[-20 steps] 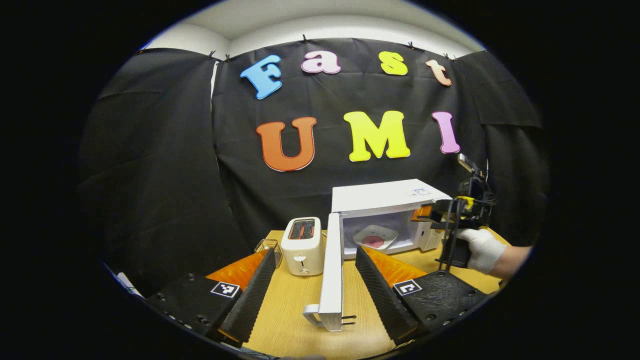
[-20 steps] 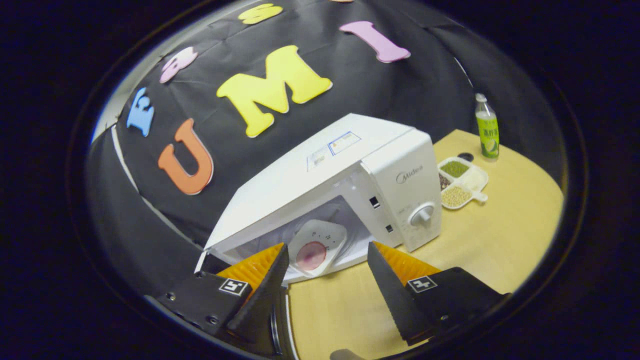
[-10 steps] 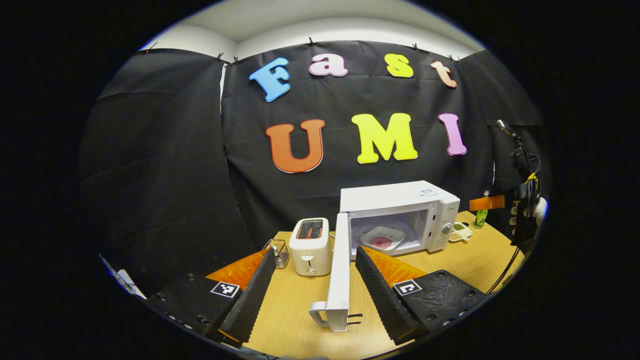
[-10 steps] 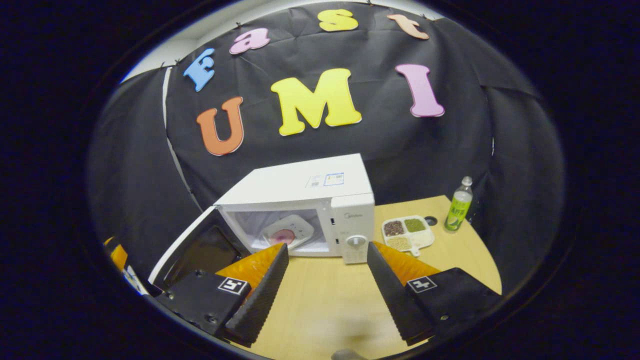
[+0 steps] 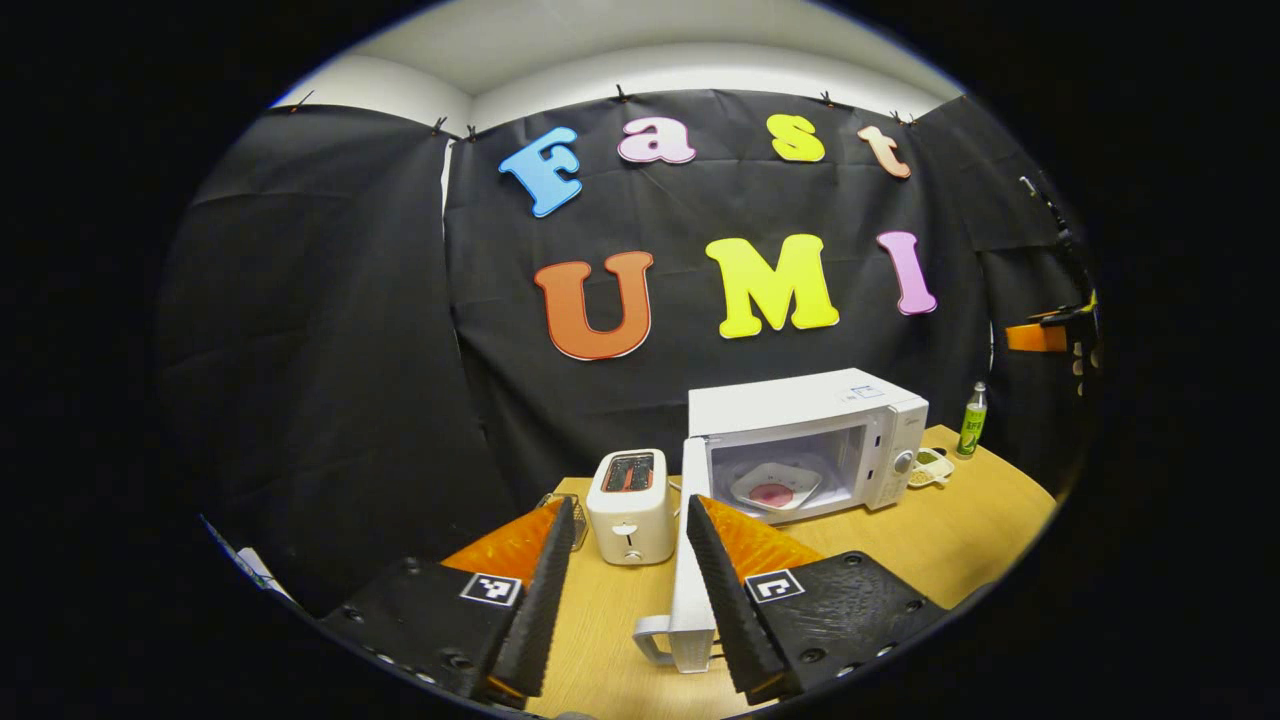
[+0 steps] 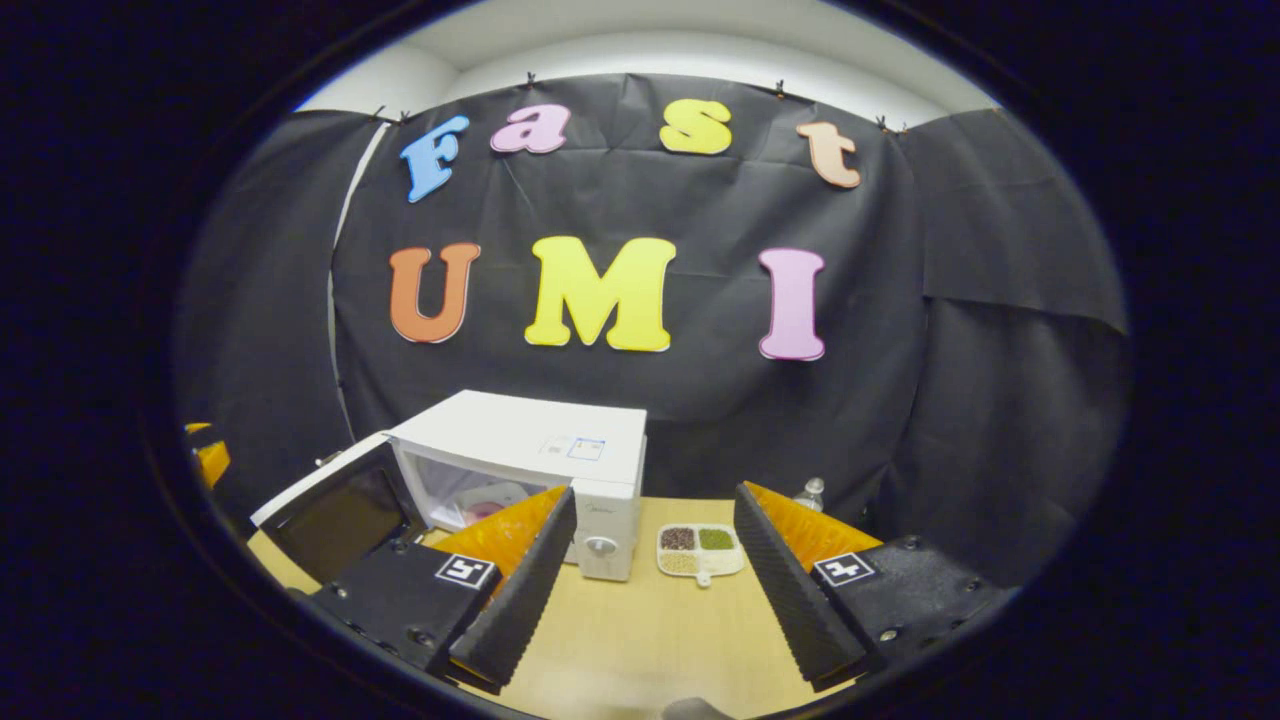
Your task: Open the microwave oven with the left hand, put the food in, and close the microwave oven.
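A staged recording booth, not a real kitchen: black cloth [image 6: 980,330] is clipped up as walls under a white ceiling (clips along the top edge), and a wooden counter [image 6: 640,630] carries a microwave [image 6: 530,445], toaster [image 5: 630,505], bottle [image 5: 973,420] and divided dish [image 6: 700,550].

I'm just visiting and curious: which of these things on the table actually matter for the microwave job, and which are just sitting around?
Part of the job:
- microwave
- its open door
- plate of food inside
- left gripper
- right gripper

Just lying about:
- toaster
- divided tray of beans
- green bottle
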The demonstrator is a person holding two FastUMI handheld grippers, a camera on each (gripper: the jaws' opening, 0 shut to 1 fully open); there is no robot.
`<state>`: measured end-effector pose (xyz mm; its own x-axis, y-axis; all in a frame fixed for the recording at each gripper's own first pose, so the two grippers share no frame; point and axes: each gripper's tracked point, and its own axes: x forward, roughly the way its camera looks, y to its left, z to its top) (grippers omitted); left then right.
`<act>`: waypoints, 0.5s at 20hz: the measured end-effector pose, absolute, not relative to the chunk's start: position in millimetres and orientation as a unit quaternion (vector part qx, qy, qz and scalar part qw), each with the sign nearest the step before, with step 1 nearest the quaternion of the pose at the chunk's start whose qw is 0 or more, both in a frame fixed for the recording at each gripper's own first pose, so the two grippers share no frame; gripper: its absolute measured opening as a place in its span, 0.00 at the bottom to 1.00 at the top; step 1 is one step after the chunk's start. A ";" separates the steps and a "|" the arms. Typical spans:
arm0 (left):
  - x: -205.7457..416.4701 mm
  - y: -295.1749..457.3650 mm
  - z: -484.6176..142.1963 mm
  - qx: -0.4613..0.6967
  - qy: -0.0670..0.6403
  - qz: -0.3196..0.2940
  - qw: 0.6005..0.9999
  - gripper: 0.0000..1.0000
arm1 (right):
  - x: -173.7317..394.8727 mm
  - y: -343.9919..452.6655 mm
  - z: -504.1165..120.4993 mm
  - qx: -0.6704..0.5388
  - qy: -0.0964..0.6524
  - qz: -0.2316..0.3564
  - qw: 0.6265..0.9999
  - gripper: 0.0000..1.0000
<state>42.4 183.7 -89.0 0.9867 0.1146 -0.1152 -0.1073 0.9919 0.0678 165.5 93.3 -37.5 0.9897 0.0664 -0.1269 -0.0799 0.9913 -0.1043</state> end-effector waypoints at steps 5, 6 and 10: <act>48.0 199.3 -104.4 0.024 0.060 0.061 0.996 0.18 | 156.2 95.4 -41.6 -0.051 0.076 0.040 0.995 1.00; 49.4 200.1 -115.8 0.020 0.069 0.054 0.996 0.09 | 154.6 95.0 -43.5 -0.047 0.082 0.039 0.995 0.92; 51.4 213.0 -154.7 0.018 0.092 0.044 0.995 0.00 | 147.2 91.7 -49.7 -0.040 0.098 0.025 0.994 1.00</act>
